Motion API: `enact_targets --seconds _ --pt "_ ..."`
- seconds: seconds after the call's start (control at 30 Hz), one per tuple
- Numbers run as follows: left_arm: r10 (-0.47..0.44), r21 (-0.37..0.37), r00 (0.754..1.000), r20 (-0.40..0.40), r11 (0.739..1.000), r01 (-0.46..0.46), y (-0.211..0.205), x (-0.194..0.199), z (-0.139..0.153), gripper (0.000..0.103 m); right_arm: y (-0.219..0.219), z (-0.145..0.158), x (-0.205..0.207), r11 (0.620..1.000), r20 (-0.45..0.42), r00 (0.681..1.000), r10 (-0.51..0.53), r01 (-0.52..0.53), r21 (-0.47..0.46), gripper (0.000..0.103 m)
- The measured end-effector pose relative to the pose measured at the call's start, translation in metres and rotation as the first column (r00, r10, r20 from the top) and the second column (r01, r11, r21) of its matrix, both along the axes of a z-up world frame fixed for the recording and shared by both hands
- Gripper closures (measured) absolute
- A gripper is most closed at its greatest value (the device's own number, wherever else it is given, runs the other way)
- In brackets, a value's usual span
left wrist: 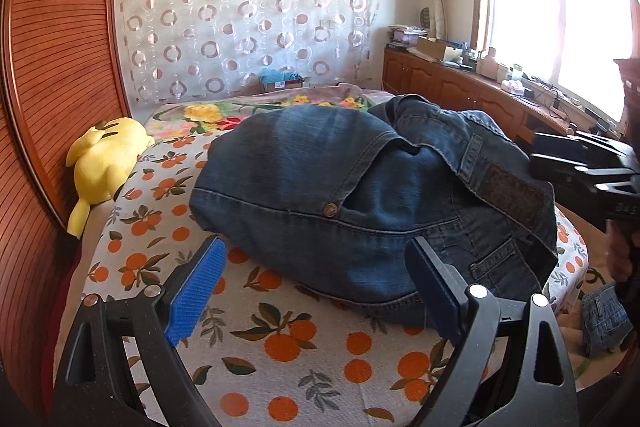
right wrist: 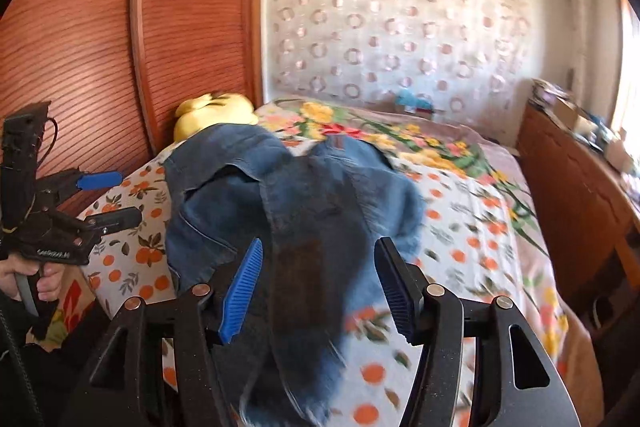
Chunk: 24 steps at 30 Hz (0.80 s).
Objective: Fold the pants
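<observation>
Dark blue jeans [left wrist: 320, 179] lie bunched in a heap on the bed, waistband and leather patch toward the right. My left gripper [left wrist: 316, 283] stands open just short of the heap's near hem, its right finger [left wrist: 432, 287] close against the cloth. In the right wrist view the jeans [right wrist: 224, 211] are blurred, and a dark strip of denim runs between the fingers of my right gripper [right wrist: 320, 287]. Its pads stand apart from the cloth, so it is open. The right gripper [left wrist: 560, 155] shows at the heap's right edge. The left gripper [right wrist: 112, 199] shows open at the far left.
The bed has an orange-fruit sheet [left wrist: 280, 347] and a floral blanket [right wrist: 420, 143] behind it. A yellow plush toy [left wrist: 108, 159] lies by the red wooden wardrobe [left wrist: 52, 67]. A low wooden cabinet [left wrist: 440, 83] with clutter runs under the window. A hand [right wrist: 44, 279] grips the left tool's handle.
</observation>
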State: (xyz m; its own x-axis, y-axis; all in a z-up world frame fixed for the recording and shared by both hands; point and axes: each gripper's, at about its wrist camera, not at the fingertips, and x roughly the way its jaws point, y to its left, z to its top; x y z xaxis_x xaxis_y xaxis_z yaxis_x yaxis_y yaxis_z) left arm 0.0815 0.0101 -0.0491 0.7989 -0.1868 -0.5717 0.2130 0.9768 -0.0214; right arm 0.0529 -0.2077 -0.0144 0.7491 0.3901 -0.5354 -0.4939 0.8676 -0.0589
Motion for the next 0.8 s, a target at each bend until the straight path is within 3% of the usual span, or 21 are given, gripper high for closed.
enact_targets --seconds 0.13,0.3,0.33,0.37,0.4,0.43,0.47,0.6,0.8 --pt "0.016 -0.001 1.000 -0.010 1.000 -0.016 0.007 0.001 -0.004 0.011 0.030 -0.014 0.033 0.997 -0.021 0.999 0.038 -0.039 -0.062 0.041" --pt "0.032 -0.009 0.999 -0.018 0.999 -0.032 0.016 0.000 -0.007 0.011 0.049 -0.025 0.059 0.978 -0.021 1.000 -0.009 0.004 -0.208 0.041" --pt "0.034 -0.010 0.999 -0.018 0.999 -0.034 0.017 -0.001 -0.007 0.011 0.052 -0.027 0.061 0.971 -0.011 1.000 -0.029 0.025 -0.239 0.045" --pt "0.035 -0.011 0.999 -0.018 0.999 -0.035 0.018 -0.001 -0.007 0.011 0.050 -0.027 0.061 0.967 -0.011 0.999 -0.039 0.035 -0.251 0.058" --pt "0.037 -0.013 0.999 -0.020 0.999 -0.037 0.019 -0.001 -0.008 0.011 0.046 -0.024 0.060 0.968 -0.013 0.999 -0.047 0.042 -0.248 0.065" --pt "0.037 -0.014 0.999 -0.022 0.999 -0.038 0.019 -0.001 -0.008 0.011 0.040 -0.019 0.058 0.972 -0.012 0.999 -0.053 0.049 -0.230 0.088" --pt "0.037 -0.016 0.999 -0.023 0.999 -0.037 0.020 0.000 -0.009 0.011 0.035 -0.014 0.056 0.977 -0.012 0.998 -0.058 0.054 -0.207 0.100" --pt "0.020 -0.017 0.999 -0.025 1.000 -0.020 0.013 0.001 -0.007 0.011 -0.001 0.016 0.031 0.986 0.046 0.990 -0.132 0.136 -0.101 0.101" --pt "-0.048 0.009 0.999 -0.010 0.999 0.048 -0.016 0.003 0.004 0.011 -0.082 0.044 -0.011 0.955 0.097 0.950 -0.295 0.293 0.038 0.101"
